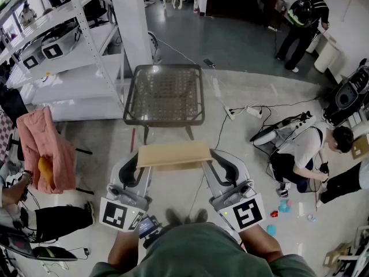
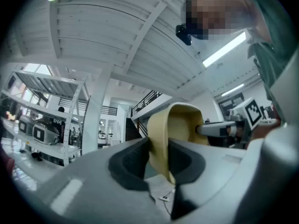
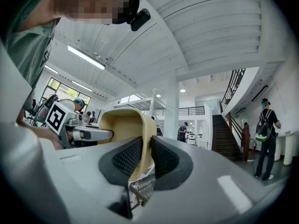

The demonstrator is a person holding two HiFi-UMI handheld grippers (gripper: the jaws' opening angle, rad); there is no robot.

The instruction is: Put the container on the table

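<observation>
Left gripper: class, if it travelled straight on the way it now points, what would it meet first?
Apart from the container it grips, the left gripper heads toward the table; height is unclear, so it may pass above it.

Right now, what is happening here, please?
A person holds a tan container in the air with two handheld grippers. The left gripper is clamped on its left wall, and the right gripper is clamped on its right wall. The container is short of the table, on the person's side, and is not yet set down there.
</observation>
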